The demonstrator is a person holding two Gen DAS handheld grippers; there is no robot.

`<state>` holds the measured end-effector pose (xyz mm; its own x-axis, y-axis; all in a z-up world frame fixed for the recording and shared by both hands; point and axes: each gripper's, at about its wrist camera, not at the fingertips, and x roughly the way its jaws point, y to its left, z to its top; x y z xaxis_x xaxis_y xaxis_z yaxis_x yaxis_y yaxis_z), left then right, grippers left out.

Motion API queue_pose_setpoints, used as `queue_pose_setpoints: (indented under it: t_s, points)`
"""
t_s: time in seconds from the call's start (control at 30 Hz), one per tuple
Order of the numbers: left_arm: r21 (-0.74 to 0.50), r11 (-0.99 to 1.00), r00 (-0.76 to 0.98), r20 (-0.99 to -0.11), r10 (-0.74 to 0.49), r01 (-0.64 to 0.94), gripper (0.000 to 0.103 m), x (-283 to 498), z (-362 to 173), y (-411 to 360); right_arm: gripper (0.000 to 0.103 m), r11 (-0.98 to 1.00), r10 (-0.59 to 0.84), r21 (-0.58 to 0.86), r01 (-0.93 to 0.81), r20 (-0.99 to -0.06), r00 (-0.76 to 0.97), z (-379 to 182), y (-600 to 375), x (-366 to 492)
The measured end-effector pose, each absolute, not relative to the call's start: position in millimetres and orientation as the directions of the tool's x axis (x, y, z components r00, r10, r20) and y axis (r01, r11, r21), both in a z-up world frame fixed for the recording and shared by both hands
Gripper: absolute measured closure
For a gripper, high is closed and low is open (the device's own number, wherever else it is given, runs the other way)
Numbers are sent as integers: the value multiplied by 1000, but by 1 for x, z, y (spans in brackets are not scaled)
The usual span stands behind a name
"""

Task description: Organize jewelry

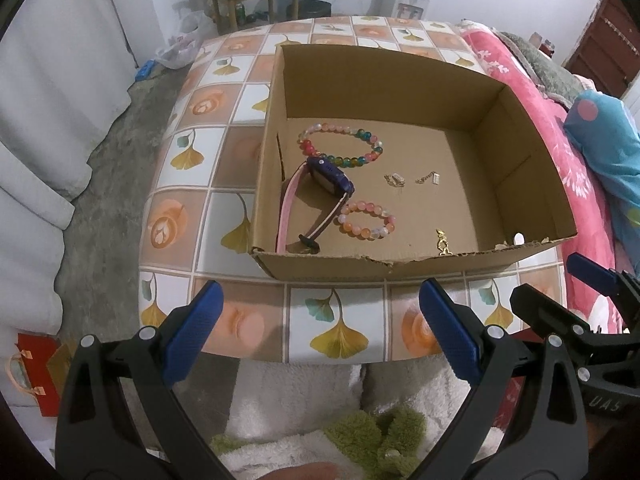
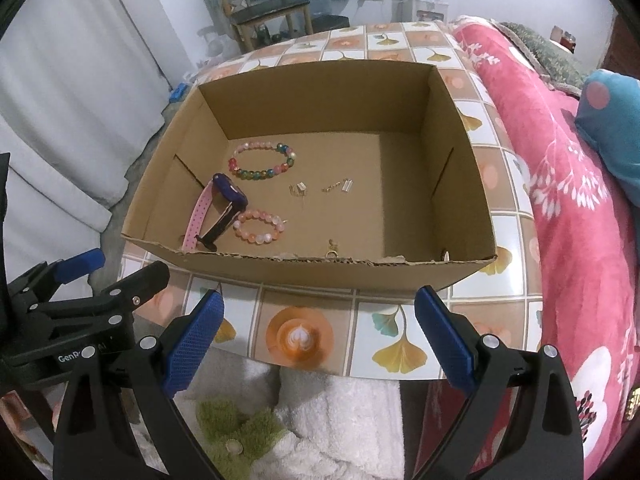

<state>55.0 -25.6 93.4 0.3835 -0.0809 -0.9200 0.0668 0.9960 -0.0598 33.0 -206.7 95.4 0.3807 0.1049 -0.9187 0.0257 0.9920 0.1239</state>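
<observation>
An open cardboard box (image 1: 328,266) (image 2: 320,272) stands on a small tiled table (image 1: 224,152) (image 2: 400,340). Inside lie a multicoloured bead bracelet (image 1: 340,145) (image 2: 262,160), a pink bead bracelet (image 1: 367,220) (image 2: 259,227), a purple watch with a pink strap (image 1: 320,184) (image 2: 224,200), two small gold pieces (image 1: 412,179) (image 2: 320,188) and a gold clasp (image 1: 442,242) (image 2: 332,248). My left gripper (image 1: 320,332) (image 2: 116,276) is open and holds nothing, hovering at the table's near edge. My right gripper (image 2: 320,336) (image 1: 560,280) is open too, beside it to the right.
A bed with a pink floral blanket (image 2: 560,200) (image 1: 560,140) and a blue pillow (image 2: 612,128) borders the table on the right. White fluffy fabric with green trim (image 1: 320,420) (image 2: 300,432) lies below the grippers. A chair (image 2: 264,8) stands beyond the table, a red bag (image 1: 36,372) on the floor at left.
</observation>
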Motion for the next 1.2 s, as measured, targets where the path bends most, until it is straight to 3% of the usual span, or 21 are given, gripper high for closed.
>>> queue_pose_setpoints:
  t_s: [1.2]
  points:
    - [-36,997,363,-930,-61,75,8,56,88,-29,9,991,113,129,19,-921,373,94,-210,34]
